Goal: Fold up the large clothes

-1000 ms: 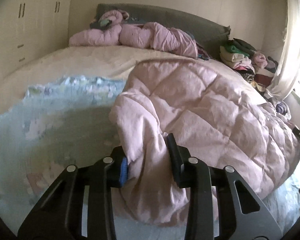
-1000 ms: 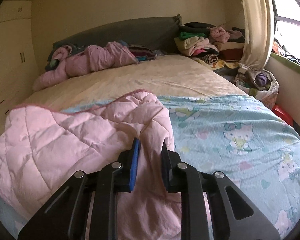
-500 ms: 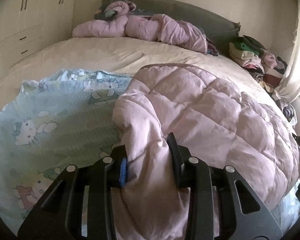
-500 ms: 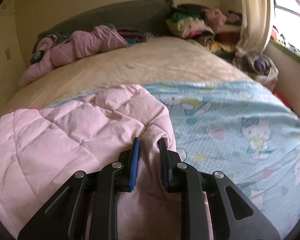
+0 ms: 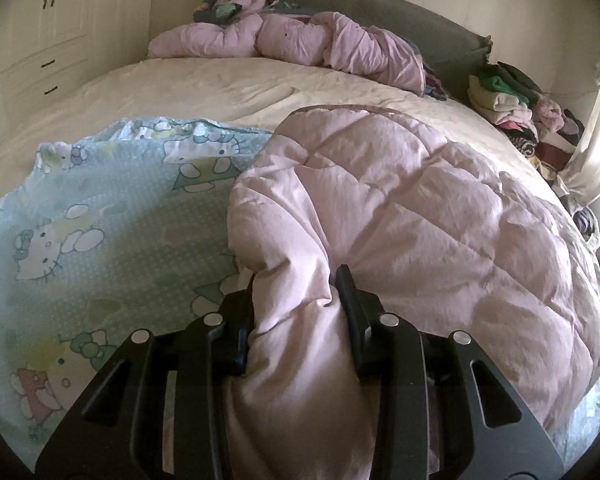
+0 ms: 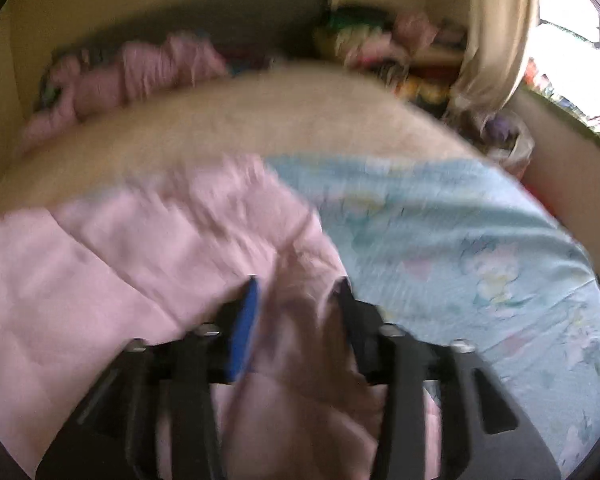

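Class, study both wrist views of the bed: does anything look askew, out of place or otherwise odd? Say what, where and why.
The pink quilted blanket lies bunched and crooked over the cartoon-print sheet, its folded edge not square. A second pink cover sits crumpled against the headboard. The right wrist view is motion-blurred.

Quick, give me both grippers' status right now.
Left gripper: shut on the pink quilt.
Right gripper: jaws have just been opening; quilt fabric lies between them, apparently released.

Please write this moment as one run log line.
left tool: shut on quilt | right tool: just opened, quilt between, released | quilt: folded over blue sheet
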Tool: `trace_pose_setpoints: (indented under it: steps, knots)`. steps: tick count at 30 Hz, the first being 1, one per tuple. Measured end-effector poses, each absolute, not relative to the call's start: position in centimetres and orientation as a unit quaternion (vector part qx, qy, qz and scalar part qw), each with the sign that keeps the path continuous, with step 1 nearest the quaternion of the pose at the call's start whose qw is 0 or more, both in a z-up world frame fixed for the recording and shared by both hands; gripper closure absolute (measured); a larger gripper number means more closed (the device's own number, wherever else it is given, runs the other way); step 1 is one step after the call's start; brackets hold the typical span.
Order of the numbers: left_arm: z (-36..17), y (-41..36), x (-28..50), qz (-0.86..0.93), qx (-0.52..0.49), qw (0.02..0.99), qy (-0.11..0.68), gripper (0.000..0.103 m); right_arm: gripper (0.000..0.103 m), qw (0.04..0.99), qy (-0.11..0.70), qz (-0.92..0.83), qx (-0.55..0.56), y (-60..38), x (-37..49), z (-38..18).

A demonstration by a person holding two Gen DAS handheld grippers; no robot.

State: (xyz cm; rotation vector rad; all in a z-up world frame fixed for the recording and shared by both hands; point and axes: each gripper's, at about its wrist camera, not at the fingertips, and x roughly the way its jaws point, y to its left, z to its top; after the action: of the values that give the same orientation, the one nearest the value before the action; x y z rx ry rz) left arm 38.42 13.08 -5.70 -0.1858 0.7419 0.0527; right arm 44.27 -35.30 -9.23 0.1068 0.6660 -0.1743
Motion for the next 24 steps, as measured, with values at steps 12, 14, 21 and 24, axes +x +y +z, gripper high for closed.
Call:
trace_pose_setpoints:
  steps: [12,14,21,24]
  knots:
    - [-5.8,12.9,38.2,0.031,-0.081,0.927,0.365,0.075,0.016,0.899,0.410,0.151,-0.030,-18.6,43.8,-8.8]
    - [-5.8,12.8,38.3,0.031,-0.080,0.927,0.365,0.074,0.013,0.890,0.432,0.139,-0.045,-17.7,44.9,-10.1]
    - [-4.4,12.7,37.3,0.043,-0.077,0.930,0.357,0.051,0.011,0.886,0.444,0.133,-0.034,-17.3,46.2,-11.8]
    - [-3.0,12.5,36.3,0.032,-0.080,0.935,0.345,0.033,0.011,0.891,0.431,0.144,-0.019,-18.1,45.4,-10.8]
